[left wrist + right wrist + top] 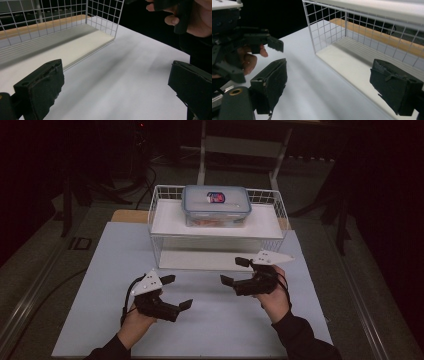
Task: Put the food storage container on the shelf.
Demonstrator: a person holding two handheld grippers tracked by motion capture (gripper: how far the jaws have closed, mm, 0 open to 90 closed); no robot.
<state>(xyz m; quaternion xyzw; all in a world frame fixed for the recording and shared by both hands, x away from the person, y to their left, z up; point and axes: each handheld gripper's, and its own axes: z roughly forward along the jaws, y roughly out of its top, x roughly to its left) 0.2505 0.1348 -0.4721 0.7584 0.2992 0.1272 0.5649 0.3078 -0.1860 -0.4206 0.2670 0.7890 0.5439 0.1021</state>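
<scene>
High view shows a lidded box [216, 206] sitting on the top shelf of a wire rack [157, 227] at the far side of the counter [110, 270], well apart from both claws. The left claw [176, 292] rests low on the counter with its jaws spread wide and nothing between them; the right claw [235, 270] hangs just in front of the rack's lower opening, jaws also wide and empty. The box looks like clear rigid plastic with a clip-on lid and some pale contents inside, so I judge it stiff, smooth and rather slippery, and moderately heavy for its size. It seems broader than one claw's spread along its length, so the better hold is likely across a short end or under the lid's rim, one claw at each end, keeping it level. Squeezing the lid clips could pop them, and the rack's raised wire edge will need clearing on the way out.
</scene>
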